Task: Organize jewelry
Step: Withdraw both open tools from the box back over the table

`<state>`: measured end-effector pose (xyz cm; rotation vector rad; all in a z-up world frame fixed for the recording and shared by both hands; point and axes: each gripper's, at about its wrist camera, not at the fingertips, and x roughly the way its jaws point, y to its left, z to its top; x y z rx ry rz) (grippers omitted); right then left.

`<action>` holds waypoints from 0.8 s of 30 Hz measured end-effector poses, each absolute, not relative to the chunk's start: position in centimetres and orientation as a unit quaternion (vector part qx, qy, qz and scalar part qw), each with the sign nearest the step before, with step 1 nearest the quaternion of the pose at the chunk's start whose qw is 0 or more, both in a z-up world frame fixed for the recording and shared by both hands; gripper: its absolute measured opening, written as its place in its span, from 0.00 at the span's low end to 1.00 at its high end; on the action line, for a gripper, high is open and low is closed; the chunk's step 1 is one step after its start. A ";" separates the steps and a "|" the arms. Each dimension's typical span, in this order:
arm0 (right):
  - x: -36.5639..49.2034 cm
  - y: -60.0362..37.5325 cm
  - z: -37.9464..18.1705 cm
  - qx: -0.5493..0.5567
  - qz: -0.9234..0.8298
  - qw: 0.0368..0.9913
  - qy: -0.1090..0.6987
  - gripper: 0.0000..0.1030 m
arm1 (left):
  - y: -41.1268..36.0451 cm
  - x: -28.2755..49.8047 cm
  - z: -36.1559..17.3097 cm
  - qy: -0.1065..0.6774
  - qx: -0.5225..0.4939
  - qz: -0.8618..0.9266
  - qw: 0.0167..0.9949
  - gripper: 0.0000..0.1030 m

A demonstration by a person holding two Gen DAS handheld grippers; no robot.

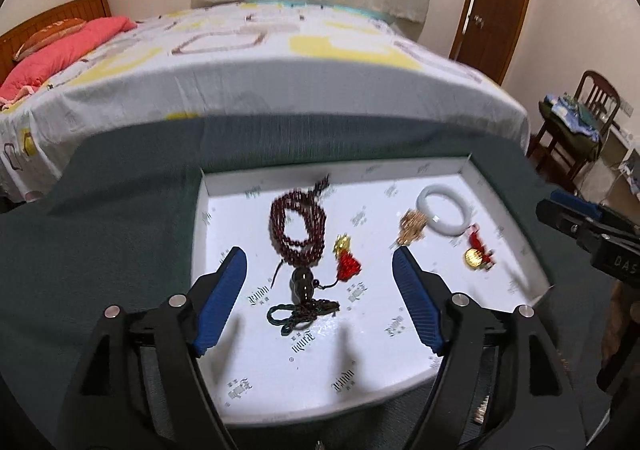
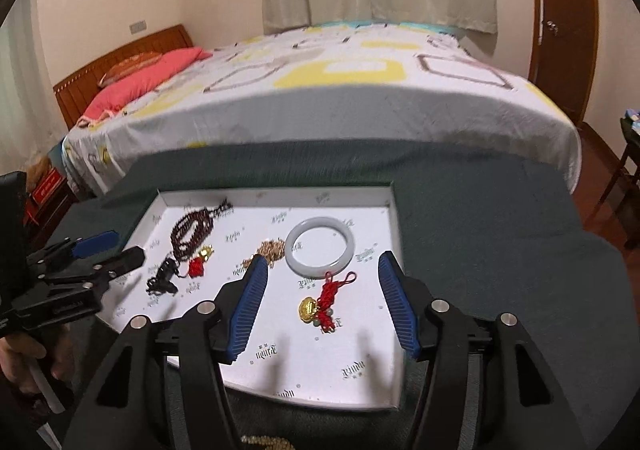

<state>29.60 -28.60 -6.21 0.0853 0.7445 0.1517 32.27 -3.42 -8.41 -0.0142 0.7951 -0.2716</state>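
Left wrist view: my left hand-held gripper (image 1: 318,270) spread, empty, over dark red bead necklace (image 1: 297,224) in white shallow tray (image 1: 506,178) | right hand-held gripper (image 2: 322,282) spread above red-knotted gold charm (image 2: 320,304) | I'd drop straight, pinch the clumped beads

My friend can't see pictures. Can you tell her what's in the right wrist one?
The open right gripper hangs over a white tray on green cloth, above a red charm. A pale bangle, gold chain and dark beads also lie there, with a bed behind.
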 end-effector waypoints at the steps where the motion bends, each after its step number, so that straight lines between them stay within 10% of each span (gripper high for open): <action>1: 29.3 -28.7 -6.0 0.044 0.073 0.929 0.361 0.55 | -3.2 32.0 -8.0 0.382 -0.009 -0.131 0.915 0.73; 24: 18.6 -29.3 -7.8 0.051 0.047 0.926 0.372 0.55 | 1.5 20.5 -8.1 0.392 -0.048 -0.077 0.915 0.75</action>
